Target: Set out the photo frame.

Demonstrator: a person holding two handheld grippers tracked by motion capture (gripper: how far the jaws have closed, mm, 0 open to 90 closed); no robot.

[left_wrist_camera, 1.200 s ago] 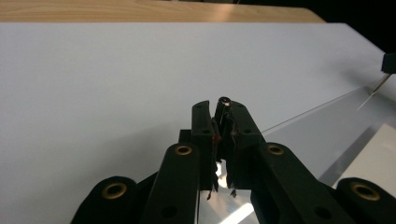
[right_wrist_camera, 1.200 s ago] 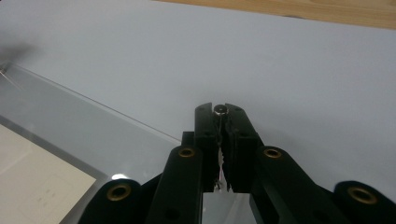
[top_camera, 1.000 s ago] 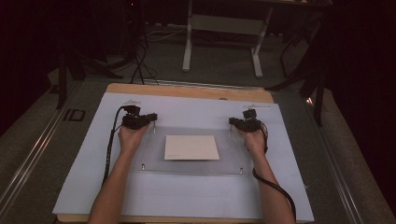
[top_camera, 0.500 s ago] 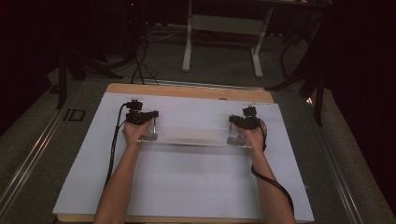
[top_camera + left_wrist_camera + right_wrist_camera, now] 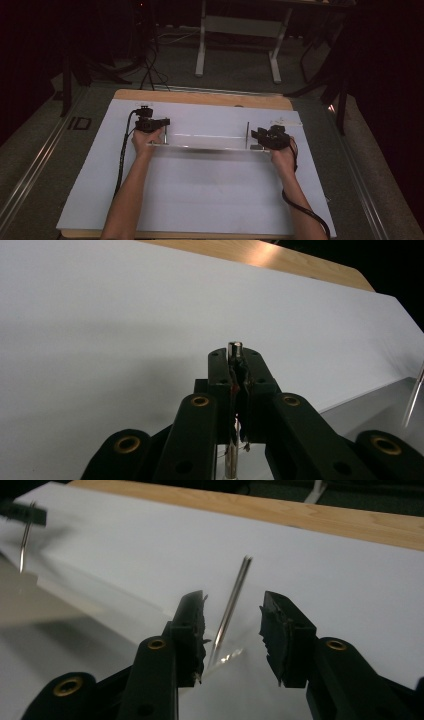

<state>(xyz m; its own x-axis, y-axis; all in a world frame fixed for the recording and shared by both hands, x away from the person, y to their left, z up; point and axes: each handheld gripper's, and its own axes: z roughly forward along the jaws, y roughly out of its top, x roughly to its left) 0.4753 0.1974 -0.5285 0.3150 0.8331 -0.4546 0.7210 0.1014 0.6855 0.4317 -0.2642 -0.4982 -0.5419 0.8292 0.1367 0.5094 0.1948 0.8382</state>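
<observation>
Left claw is clenched on a thin metal pin — you see the pin's blunt tip just above the pinched jaws in the left gripper view. Right claw is released: its jaws have just been opening, and the second pin stands tilted in the gap between them, touched by neither pad.

Both pins rise from the ends of a clear plate, which lies across the far half of the white sheet. In the high view the plate reads as a long, nearly invisible strip, marked mainly by its pale edges and glints; the left pin and right pin stand at its two ends. Whether it lies flat or is tipped up on an edge cannot be told.

Step in hand, as judged: you seem to be setting the plate down, the right side let go first and the left not yet freed. The next move calls for you to open the left jaws without dragging the pin sideways, then to draw the right claw back clear of its pin — the plate is light-looking and smooth, so a nudge could slide it on the sheet.

Beyond the sheet you see the wooden table rim at the far side, and a dark floor with a grey stand behind it.
</observation>
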